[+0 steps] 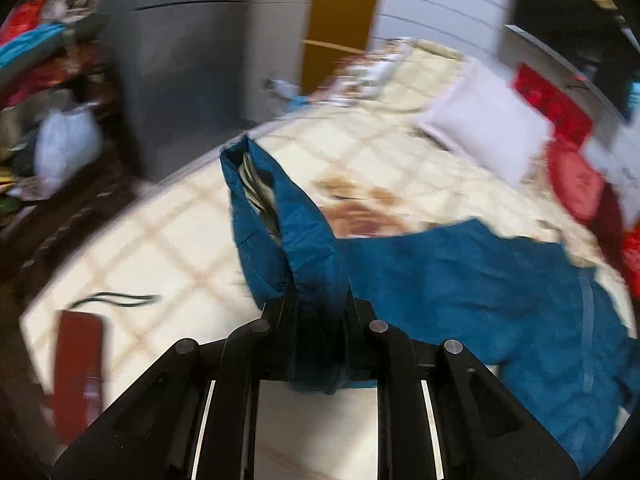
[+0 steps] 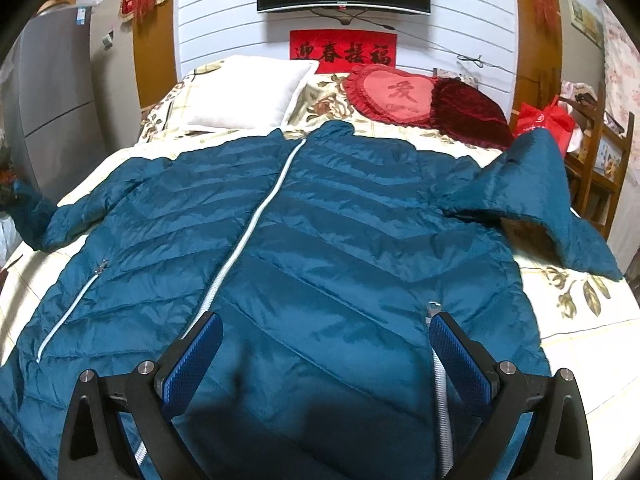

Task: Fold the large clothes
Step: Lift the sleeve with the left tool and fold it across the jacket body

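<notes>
Teal quilted fabric is being pinched between the nearly closed fingers of the left gripper (image 1: 316, 312): a sleeve (image 1: 276, 216) of the puffer jacket (image 2: 280, 248) is being held up off the bed (image 1: 160, 248), its cuff showing a striped lining. That grip is being shown only in the blurred left wrist view. In the right wrist view the jacket is being seen whole, spread front-up across the floral bedspread with its pale zipper (image 2: 256, 208) running down the middle and the sleeve on the picture's right folded back over itself. The right gripper (image 2: 326, 356) is being held wide open above the jacket's lower front, with nothing clasped between its blue pads (image 2: 460, 356). A white pillow (image 2: 248, 96) and a red heart cushion (image 2: 396, 96) are being seen beyond the collar. A dark red flat object (image 1: 80, 364) and a black cord (image 1: 116, 300) are lying near the bed's edge.
</notes>
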Available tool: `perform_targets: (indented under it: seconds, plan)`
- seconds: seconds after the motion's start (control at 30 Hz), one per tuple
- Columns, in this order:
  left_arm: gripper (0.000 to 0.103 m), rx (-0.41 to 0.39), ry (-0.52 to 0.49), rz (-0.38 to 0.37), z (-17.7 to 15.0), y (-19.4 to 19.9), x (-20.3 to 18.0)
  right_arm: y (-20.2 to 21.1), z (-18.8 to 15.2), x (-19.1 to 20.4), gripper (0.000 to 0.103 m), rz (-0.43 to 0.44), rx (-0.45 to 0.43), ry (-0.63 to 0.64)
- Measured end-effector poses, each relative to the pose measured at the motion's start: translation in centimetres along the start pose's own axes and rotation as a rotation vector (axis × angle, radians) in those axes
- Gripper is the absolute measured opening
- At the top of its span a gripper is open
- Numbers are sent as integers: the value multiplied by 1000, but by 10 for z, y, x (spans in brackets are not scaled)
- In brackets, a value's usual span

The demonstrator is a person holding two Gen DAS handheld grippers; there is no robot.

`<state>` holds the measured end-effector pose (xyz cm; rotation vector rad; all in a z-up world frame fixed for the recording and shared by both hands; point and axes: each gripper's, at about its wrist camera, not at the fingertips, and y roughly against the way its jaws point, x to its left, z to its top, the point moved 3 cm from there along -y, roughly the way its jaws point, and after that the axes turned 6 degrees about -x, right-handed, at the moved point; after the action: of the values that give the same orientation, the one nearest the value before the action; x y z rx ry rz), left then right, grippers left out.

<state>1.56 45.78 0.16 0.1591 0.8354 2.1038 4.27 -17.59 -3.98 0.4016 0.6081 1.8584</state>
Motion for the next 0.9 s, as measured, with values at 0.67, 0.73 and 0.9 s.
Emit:
perform_targets:
  seconds: [0.67, 0.73, 0.9]
  plan:
    - [14, 36, -201, -320, -56, -30, -280, 7, -10, -50, 103, -58, 67, -90]
    - [14, 48, -202, -325, -66, -36, -289, 9, -10, -52, 103, -61, 69, -93]
    - [9, 74, -217, -365, -88, -46, -320, 11, -12, -54, 103, -62, 86, -83]
